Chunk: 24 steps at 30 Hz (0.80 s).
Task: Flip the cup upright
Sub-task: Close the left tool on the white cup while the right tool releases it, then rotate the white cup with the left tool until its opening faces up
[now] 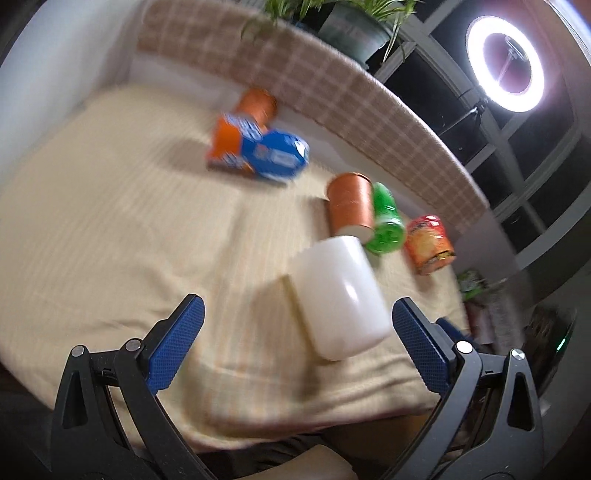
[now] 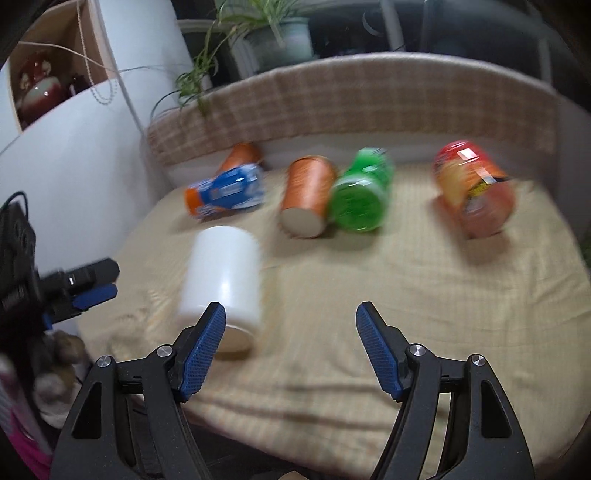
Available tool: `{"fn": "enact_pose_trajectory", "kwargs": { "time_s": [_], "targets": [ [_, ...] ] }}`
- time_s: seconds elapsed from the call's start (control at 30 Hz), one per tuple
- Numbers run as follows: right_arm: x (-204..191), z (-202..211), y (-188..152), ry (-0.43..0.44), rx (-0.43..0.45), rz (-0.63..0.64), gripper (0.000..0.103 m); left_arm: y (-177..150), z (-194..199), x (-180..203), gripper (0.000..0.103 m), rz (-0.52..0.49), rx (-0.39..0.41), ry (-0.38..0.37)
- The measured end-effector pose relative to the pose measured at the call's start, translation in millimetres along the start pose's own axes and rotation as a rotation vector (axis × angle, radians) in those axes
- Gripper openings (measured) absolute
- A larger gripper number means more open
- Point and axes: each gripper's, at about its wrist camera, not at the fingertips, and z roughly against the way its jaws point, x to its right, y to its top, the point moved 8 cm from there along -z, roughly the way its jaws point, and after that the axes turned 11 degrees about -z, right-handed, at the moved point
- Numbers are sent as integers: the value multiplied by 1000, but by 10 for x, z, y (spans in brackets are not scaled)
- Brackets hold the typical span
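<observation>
A white cup (image 1: 341, 295) lies on its side on the beige cloth; it also shows in the right wrist view (image 2: 221, 284). My left gripper (image 1: 295, 314) is open and empty, with the cup between its blue fingers, nearer the right one. My right gripper (image 2: 291, 321) is open and empty, and the cup lies just ahead of its left finger (image 2: 207, 343). The left gripper (image 2: 92, 291) shows at the left edge of the right wrist view, beside the cup. Both views are blurred.
An orange can (image 2: 308, 195), a green can (image 2: 360, 195), a red-orange can (image 2: 474, 188) and a blue-orange package (image 2: 225, 192) lie behind the cup. A checked padded edge (image 2: 351, 103) rims the table at the back. Potted plants (image 2: 273, 33) stand beyond.
</observation>
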Motion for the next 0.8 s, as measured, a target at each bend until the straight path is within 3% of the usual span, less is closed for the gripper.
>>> {"fn": "enact_pose_trajectory", "kwargs": {
  "time_s": [0.13, 0.4, 0.6, 0.67, 0.8],
  "targets": [
    [147, 96, -24, -21, 18, -25, 73, 45, -184, 82, 103, 98, -59, -91],
    [318, 191, -108, -35, 32, -54, 73, 140, -605, 105, 96, 181, -128, -112],
    [348, 237, -141, -49, 37, -41, 73, 126, -804, 124, 92, 190, -150, -115],
    [378, 246, -153, -53, 38, -46, 73, 109, -869, 135, 84, 185, -163, -114],
    [448, 262, -174, -66, 37, -53, 73, 74, -944, 145, 84, 182, -177, -113]
  ]
}}
